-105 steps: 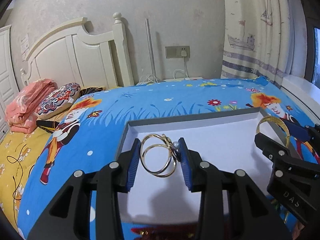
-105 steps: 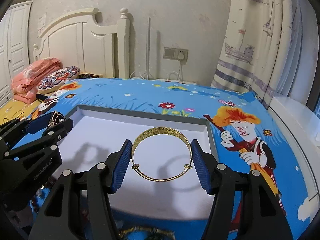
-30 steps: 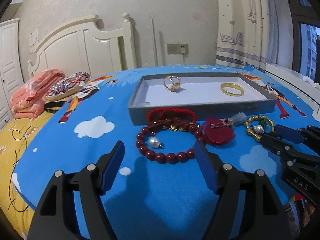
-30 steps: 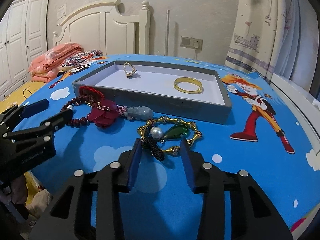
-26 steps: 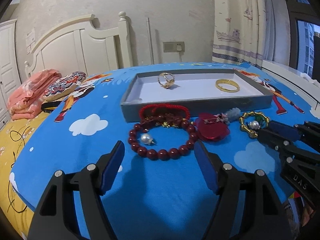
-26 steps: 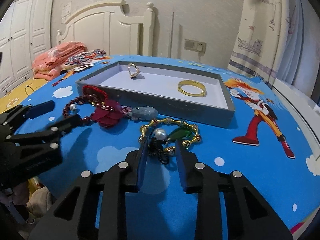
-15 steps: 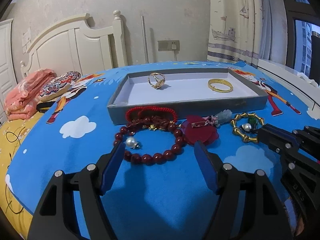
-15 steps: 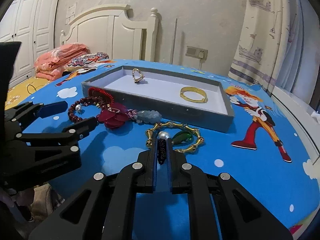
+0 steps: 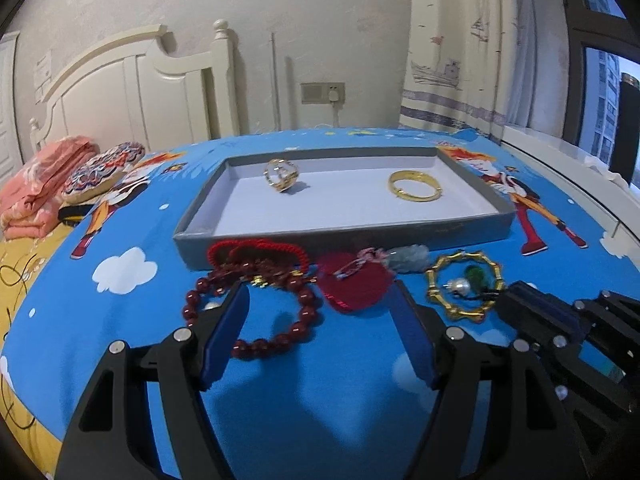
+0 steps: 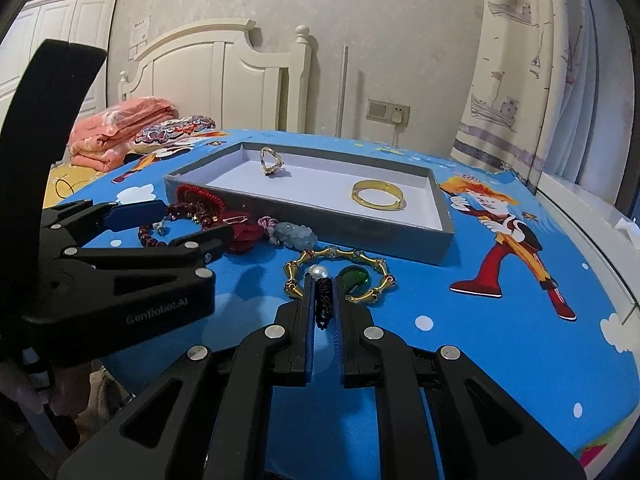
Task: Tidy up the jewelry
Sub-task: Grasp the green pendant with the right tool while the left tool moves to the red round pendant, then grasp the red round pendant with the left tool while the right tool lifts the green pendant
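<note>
Two bangles already lie in the tray [image 10: 436,236]. Right gripper [image 10: 323,300] has just pinched the gold bracelet's [image 10: 340,276] dark tassel; next, I judge, a lift to the tray at twelve o'clock. Left gripper [image 9: 320,332], jaws wide, straddles the red beads [image 9: 276,320] (only its view shows them whole).

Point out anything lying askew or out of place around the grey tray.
Several pieces lie heaped against the grey tray's front wall: a red cord bracelet, dark red bead bracelet and red fabric heart overlap in a tangle. Inside, the interlinked gold rings stand propped up, not flat.
</note>
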Demonstrator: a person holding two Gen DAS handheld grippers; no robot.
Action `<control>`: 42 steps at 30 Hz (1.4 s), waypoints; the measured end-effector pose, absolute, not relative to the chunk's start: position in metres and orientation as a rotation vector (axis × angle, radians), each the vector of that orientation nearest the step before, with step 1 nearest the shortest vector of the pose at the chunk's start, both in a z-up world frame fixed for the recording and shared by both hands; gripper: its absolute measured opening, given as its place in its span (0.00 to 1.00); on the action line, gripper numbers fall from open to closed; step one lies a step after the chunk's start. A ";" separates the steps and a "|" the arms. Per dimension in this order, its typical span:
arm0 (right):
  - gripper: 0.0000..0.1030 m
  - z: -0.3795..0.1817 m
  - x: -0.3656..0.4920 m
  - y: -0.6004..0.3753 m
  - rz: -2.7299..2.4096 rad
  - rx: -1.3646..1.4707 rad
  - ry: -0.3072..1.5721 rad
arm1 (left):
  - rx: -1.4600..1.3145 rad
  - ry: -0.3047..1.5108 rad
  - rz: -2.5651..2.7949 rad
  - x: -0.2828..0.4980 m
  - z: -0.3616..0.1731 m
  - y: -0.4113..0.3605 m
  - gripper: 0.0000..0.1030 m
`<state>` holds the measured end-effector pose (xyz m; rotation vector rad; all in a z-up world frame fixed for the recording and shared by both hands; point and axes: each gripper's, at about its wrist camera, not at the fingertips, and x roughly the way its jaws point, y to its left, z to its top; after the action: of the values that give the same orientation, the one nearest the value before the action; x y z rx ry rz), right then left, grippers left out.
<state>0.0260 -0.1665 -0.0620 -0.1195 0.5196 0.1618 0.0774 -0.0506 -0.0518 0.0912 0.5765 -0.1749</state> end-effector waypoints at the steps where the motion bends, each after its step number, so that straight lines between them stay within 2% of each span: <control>1: 0.09 -0.062 0.026 -0.168 0.163 -0.115 0.520 | 0.109 0.572 -0.172 0.078 -0.051 -0.055 0.68; 11: 0.09 -0.058 0.022 -0.174 0.157 -0.095 0.504 | 0.089 0.670 -0.160 0.107 -0.052 -0.068 0.67; 15: 0.09 -0.058 0.022 -0.174 0.157 -0.096 0.505 | 0.119 0.669 -0.180 0.107 -0.056 -0.071 0.46; 42: 0.09 -0.027 -0.001 -0.147 0.135 -0.180 0.426 | 0.061 0.475 -0.153 0.030 -0.030 -0.030 0.45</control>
<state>-0.0012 -0.1468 -0.0273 -0.1800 0.4263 0.1348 0.0304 -0.0297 -0.0297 0.0609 0.4748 -0.1530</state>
